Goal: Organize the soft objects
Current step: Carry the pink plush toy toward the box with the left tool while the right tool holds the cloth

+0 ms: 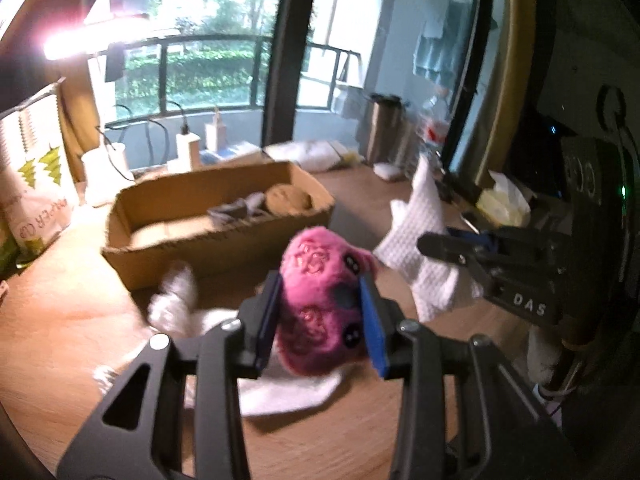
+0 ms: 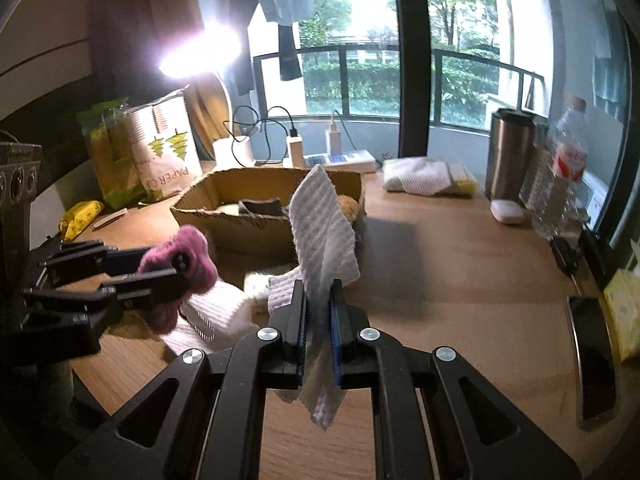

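The left gripper (image 1: 320,312) is clamped on a pink plush toy (image 1: 320,280), its blue pads pressing the toy's two sides, so the jaws stand narrow but not fully together. The toy fills the gap between the fingers and bulges out past their tips, lifted clear of the wooden desk (image 1: 80,320). Below it, on the desk's near middle, lies a heap of white cloths (image 1: 280,392).

The right gripper (image 2: 318,312) is closed tight on a white waffle-weave cloth (image 2: 324,240). The cloth stands up from between the pads and a loose end hangs down behind them over the desk's front edge.

An open cardboard box (image 2: 240,220) sits toward the desk's back edge, ahead of both grippers, with the toy a little in front of its near wall and the held cloth before its right end. Inside the box lie a grey item and a tan round one; through the blur they look like soft things, though I cannot be sure.
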Demonstrator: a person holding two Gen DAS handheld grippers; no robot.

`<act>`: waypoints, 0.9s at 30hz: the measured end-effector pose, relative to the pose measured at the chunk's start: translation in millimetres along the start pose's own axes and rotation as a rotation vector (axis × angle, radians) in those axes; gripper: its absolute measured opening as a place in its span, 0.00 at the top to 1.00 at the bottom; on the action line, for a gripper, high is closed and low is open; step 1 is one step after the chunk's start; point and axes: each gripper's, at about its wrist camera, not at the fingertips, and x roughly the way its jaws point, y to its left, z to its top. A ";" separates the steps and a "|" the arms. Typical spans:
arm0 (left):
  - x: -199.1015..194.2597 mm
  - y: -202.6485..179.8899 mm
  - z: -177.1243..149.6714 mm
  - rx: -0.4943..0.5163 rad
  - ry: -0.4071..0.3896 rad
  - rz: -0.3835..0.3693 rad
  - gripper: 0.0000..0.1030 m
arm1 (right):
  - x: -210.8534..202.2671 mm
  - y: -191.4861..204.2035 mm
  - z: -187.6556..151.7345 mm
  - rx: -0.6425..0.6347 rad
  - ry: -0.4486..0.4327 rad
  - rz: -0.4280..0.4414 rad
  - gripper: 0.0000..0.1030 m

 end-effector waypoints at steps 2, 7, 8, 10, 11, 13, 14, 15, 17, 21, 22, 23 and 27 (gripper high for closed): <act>-5.1 9.2 5.0 -0.010 -0.019 0.011 0.62 | 1.7 5.0 6.2 -0.010 -0.005 0.003 0.89; -18.0 31.2 16.9 -0.035 -0.065 0.038 0.62 | 4.8 15.1 23.0 -0.034 -0.020 0.011 0.89; -20.5 35.2 19.9 -0.040 -0.075 0.042 0.62 | 5.6 17.3 27.5 -0.041 -0.025 0.011 0.89; -25.4 42.1 26.0 -0.046 -0.096 0.051 0.62 | 6.5 20.0 34.7 -0.049 -0.033 0.013 0.89; -26.6 44.4 29.7 -0.048 -0.103 0.054 0.62 | 7.3 21.3 39.4 -0.053 -0.038 0.014 0.89; -29.6 50.1 37.4 -0.049 -0.123 0.061 0.62 | 8.8 23.2 45.8 -0.061 -0.047 0.015 0.89; -30.2 52.2 39.9 -0.050 -0.131 0.064 0.62 | 10.0 24.1 50.5 -0.065 -0.053 0.017 0.89; -31.8 54.6 42.7 -0.050 -0.142 0.068 0.62 | 10.8 24.5 53.5 -0.067 -0.055 0.018 0.89; -34.3 59.7 48.9 -0.052 -0.163 0.076 0.62 | 13.1 25.3 60.9 -0.075 -0.065 0.020 0.89; -36.1 69.3 61.8 -0.053 -0.194 0.088 0.62 | 17.7 25.4 73.8 -0.084 -0.082 0.021 0.89; -35.7 71.5 64.7 -0.054 -0.200 0.090 0.62 | 19.4 25.5 77.4 -0.088 -0.086 0.022 0.89; -34.8 74.2 68.1 -0.055 -0.207 0.091 0.62 | 21.2 25.6 81.0 -0.090 -0.089 0.022 0.89; -30.6 82.0 77.6 -0.061 -0.226 0.098 0.62 | 28.2 25.0 91.2 -0.098 -0.098 0.024 0.89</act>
